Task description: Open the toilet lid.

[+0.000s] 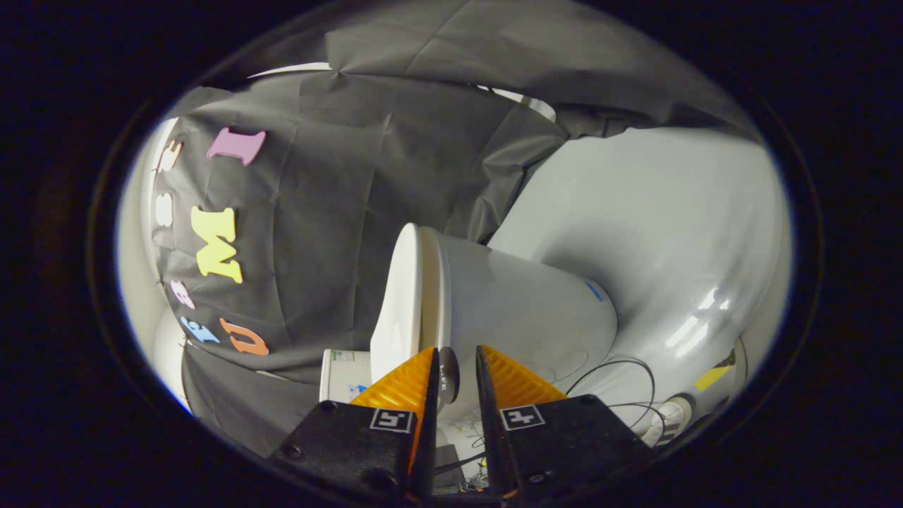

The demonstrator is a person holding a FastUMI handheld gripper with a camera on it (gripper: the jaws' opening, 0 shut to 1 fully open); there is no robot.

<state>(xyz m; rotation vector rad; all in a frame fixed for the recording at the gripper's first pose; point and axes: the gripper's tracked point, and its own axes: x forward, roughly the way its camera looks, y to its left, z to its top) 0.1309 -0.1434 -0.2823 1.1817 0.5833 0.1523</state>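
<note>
The view is rolled on its side, so the white toilet (522,317) appears lying sideways beyond my fingers. Its lid (398,303) lies flat against the seat and bowl, with the flat top facing the black cloth wall. The lid's front edge points away from the fingers, and the tank (344,374) shows by the left finger. My gripper (456,349) is some way short of the toilet. Its fingers are nearly together with only a narrow slit between them, and nothing is held. The seat rim lines up behind that slit.
Black cloth (338,212) hangs close behind and beside the toilet. A glossy pale floor (670,233) spreads past the bowl. Thin black cables (624,374) and a round white fitting (674,413) lie on it near the right finger.
</note>
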